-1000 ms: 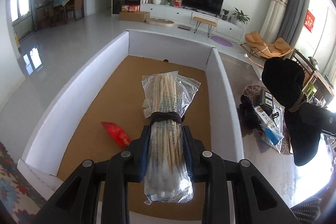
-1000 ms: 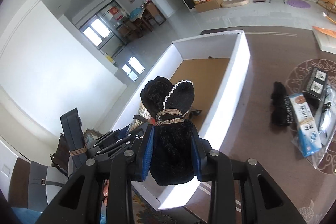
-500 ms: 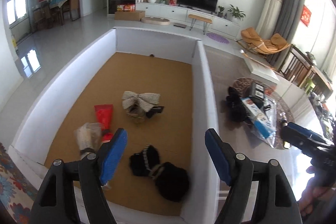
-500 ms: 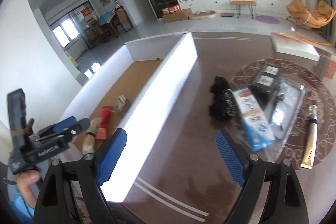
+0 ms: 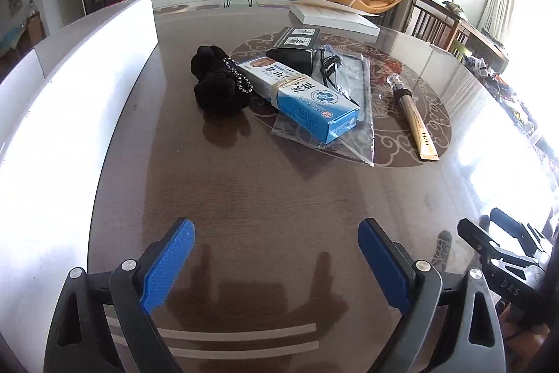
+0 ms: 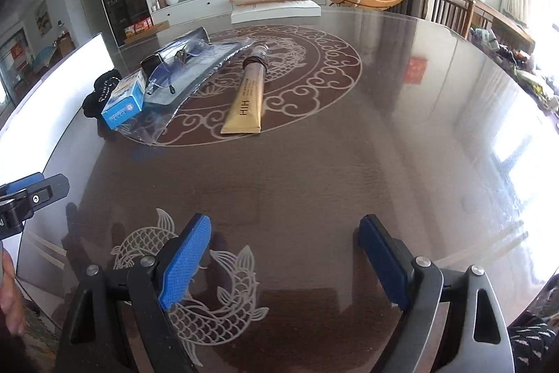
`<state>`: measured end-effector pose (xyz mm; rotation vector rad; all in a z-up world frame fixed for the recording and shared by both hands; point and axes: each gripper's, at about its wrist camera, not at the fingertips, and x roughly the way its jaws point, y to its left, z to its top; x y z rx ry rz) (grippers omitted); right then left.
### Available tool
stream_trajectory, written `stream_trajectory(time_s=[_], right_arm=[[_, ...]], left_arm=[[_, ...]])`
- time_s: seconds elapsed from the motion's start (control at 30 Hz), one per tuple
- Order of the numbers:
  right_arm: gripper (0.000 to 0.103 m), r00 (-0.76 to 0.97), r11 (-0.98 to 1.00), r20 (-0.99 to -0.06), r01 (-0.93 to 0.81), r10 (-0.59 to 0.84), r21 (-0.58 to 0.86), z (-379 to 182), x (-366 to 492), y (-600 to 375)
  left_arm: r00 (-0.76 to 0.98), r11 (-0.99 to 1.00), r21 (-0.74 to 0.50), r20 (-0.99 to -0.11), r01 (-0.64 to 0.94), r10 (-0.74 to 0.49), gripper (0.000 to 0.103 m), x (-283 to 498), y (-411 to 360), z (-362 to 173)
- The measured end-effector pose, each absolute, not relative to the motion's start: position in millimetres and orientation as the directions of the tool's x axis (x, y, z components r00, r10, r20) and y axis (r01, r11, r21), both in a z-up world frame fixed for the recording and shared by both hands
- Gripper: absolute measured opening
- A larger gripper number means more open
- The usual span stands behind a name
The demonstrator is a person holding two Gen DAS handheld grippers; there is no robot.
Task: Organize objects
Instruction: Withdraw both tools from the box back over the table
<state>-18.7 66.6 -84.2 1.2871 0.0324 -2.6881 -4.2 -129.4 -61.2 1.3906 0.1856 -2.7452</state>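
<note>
My left gripper (image 5: pixel 276 261) is open and empty above the dark glossy table (image 5: pixel 244 198). Ahead of it lie a black fuzzy hair tie (image 5: pixel 215 83), a blue and white box (image 5: pixel 307 100) on a clear plastic bag (image 5: pixel 353 135), a black box (image 5: pixel 297 48) and a gold tube (image 5: pixel 415 117). My right gripper (image 6: pixel 283 257) is open and empty too. In its view the gold tube (image 6: pixel 248 100) lies ahead, with the blue box (image 6: pixel 124 102) and the hair tie (image 6: pixel 99 91) at the left.
The white wall of the big box (image 5: pixel 70 114) runs along the table's left side, also seen in the right wrist view (image 6: pixel 52 100). A flat white box (image 5: pixel 332 16) lies at the table's far edge. Chairs (image 5: pixel 436 23) stand at the right.
Both grippers have let go of their loads, the wrapped stick bundle and a black hair tie, into the white box. Both have swung right, out over the table, and now stand open.
</note>
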Motion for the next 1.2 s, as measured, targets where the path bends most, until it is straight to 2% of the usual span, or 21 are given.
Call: stream_trajectory(time_s=[0.13,0.37,0.53,0.7,1.2], right_arm=[[0.090,-0.619,-0.989,-0.775,0.137,-0.125,0.051,-81,-18,71],[0.103,-0.613,-0.988,-0.784,0.152,-0.095,0.002,-90,-15,62],[0.103,-0.615,-0.989,-0.784,0.148,-0.086,-0.008,-91,-14,59],[0.103,-0.623,-0.990,-0.778,0.142,-0.081,-0.011,-91,-15,58],[0.103,-0.631,-0.989,-0.772,0.144,-0.081,-0.013,-91,-15,56]], left_arm=[[-0.586,-0.990,-0.022,-0.808,0.140,-0.065,0.095,-15,-134,-70],[-0.556,-0.986,0.011,-0.824,0.169,-0.105,0.096,-22,-144,-85],[-0.570,-0.985,0.011,-0.815,0.172,-0.108,0.096,-22,-146,-85],[-0.571,-0.982,0.010,-0.812,0.186,-0.117,0.103,-24,-147,-86],[-0.573,-0.982,0.011,-0.811,0.188,-0.119,0.103,-25,-147,-87]])
